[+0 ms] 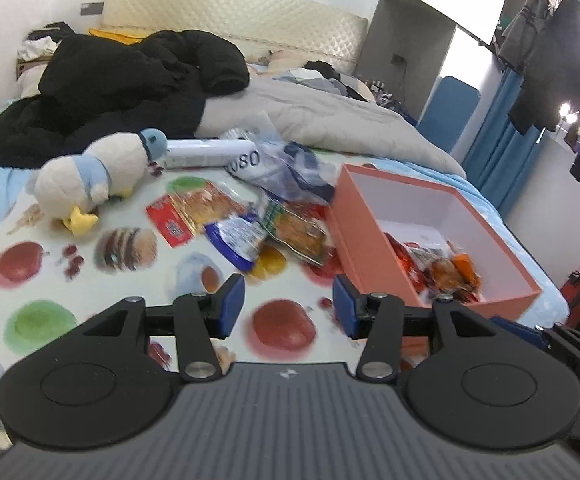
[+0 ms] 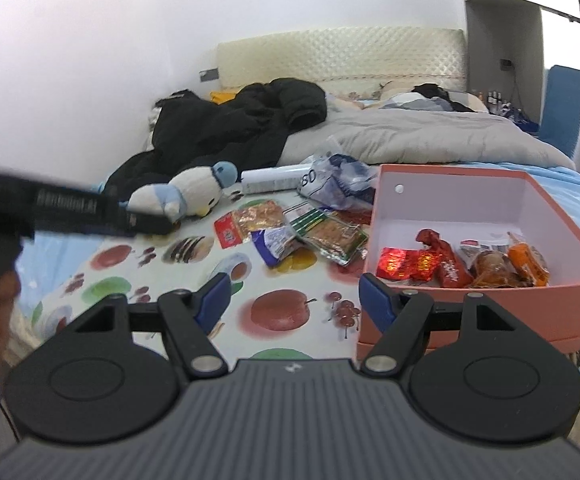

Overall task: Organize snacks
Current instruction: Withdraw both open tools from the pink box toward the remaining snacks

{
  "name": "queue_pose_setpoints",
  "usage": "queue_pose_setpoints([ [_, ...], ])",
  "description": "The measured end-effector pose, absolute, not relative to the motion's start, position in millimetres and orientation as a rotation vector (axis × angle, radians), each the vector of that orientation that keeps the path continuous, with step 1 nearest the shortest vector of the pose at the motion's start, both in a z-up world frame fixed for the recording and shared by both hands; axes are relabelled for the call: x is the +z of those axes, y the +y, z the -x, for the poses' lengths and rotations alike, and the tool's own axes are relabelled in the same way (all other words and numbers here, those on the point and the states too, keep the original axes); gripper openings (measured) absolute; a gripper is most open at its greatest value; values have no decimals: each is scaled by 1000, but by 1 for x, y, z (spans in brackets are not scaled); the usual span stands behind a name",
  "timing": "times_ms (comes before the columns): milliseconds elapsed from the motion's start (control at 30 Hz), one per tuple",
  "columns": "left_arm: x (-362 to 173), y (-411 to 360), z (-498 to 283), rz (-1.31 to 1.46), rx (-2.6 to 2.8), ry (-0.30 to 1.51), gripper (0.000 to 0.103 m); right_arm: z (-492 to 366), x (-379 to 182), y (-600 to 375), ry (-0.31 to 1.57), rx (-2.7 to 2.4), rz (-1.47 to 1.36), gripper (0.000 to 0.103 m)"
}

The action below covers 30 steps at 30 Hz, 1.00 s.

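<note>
Right wrist: rectangular pink cardboard box [image 2: 486,300], crinkly foil snacks [image 2: 446,266] inside; both jaws wide, empty.

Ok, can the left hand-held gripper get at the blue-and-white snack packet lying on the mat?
Probably yes. The left hand-held gripper is open and empty, and the blue-and-white packet lies ahead on the mat with bare cloth between; the pink box sits off to its right.

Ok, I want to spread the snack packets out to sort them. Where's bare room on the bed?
Free: the fruit-print cloth in front of the packet pile, between plush duck and pink box. Crowded: behind the pile, by the plastic bag and white tube.
</note>
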<state>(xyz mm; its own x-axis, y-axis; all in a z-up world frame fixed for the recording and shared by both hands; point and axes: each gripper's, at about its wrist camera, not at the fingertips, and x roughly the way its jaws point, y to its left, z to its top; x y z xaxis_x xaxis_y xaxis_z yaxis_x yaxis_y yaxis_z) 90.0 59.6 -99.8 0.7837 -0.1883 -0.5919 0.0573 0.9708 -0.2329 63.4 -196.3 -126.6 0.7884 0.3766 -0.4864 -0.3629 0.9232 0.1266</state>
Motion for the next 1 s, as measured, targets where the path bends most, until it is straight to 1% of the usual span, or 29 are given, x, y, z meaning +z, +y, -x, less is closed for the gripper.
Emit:
queue_pose_setpoints([
  [33, -102, 61, -95, 200, -136, 659, 60, -65, -129, -192, 528, 399, -13, 73],
  [233, -129, 67, -131, 168, -125, 701, 66, -80, -143, -163, 490, 405, 65, 72],
  [367, -152, 70, -157, 129, -117, 727, 66, -93, -158, -142, 466, 404, 101, 72],
  [467, -168, 77, -179, 135, -112, 746, 66, -103, -172, -126, 459, 394, 136, 69],
  [733, -187, 90, -214, 142, -104, 740, 66, -134, -195, -98, 419, 346, 236, 67],
  [867, -205, 90, -235, 153, -125, 752, 66, -157, -210, -95, 433, 317, 241, 66],
  [1000, -226, 87, -260, 175, -145, 778, 66, -180, -231, -88, 453, 290, 282, 60],
])
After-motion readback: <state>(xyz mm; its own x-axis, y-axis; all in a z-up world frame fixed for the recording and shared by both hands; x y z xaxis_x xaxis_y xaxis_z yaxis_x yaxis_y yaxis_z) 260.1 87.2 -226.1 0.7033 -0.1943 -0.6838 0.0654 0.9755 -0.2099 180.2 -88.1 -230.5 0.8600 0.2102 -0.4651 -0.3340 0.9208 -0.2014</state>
